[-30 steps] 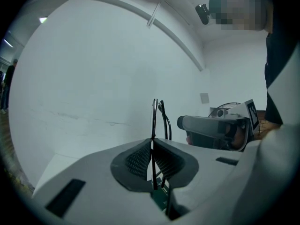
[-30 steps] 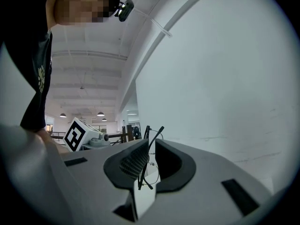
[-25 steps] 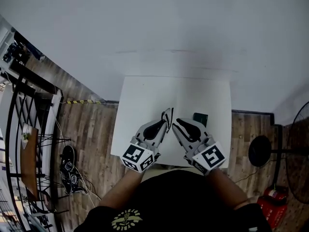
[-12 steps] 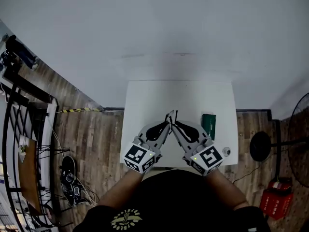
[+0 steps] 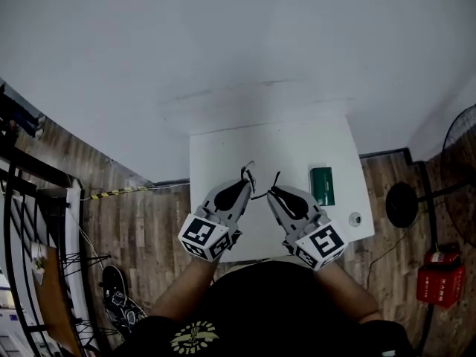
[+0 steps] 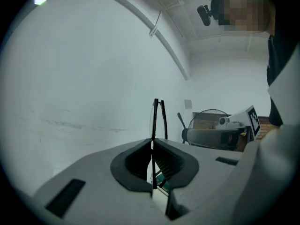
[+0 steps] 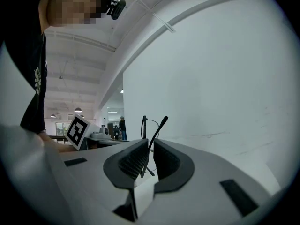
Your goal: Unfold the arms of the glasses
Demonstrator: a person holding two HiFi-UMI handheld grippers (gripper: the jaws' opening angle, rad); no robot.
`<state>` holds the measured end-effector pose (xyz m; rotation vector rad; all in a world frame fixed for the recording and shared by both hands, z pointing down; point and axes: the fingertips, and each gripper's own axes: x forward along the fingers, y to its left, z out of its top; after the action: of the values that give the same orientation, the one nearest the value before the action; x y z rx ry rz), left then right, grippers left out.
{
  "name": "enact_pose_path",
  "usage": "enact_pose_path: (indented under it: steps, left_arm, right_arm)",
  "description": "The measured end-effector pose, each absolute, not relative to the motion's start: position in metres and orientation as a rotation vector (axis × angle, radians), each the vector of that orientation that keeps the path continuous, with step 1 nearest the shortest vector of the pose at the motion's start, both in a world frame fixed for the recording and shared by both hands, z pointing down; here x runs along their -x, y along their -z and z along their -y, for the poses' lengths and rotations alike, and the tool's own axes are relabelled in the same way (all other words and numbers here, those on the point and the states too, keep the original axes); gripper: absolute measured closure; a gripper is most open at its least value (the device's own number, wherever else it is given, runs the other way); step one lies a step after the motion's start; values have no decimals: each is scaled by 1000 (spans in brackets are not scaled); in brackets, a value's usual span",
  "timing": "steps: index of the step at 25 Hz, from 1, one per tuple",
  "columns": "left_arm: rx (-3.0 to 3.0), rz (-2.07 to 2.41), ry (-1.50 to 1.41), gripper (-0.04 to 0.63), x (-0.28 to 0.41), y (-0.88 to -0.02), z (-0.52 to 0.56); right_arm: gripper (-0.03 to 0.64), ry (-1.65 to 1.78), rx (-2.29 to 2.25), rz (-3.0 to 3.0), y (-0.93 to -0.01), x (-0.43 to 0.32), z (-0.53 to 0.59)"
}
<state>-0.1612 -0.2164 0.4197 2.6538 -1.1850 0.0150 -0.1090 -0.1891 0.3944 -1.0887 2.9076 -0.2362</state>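
Head view barely shows glasses (image 5: 250, 175), clamped by left gripper (image 5: 245, 179) and right gripper (image 5: 271, 190) fingers

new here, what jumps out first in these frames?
Two grippers meet over the white table, both shut on one pair of black glasses held between them. The left gripper clamps the frame; the right gripper pinches one thin arm, angled away from the frame. A green case lies on the table, right of them.

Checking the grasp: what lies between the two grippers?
The glasses, seen in the head view; both the left gripper and the right gripper are shut on them.
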Motion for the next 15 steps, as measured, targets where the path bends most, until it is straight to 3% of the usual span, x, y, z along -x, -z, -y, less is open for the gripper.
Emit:
enact_pose_path:
  steps: [15]
  left_arm:
    - [-2687, 1159, 47, 572, 158, -395, 225]
  right_arm:
    - [597, 319, 1293, -2856, -419, 65, 168]
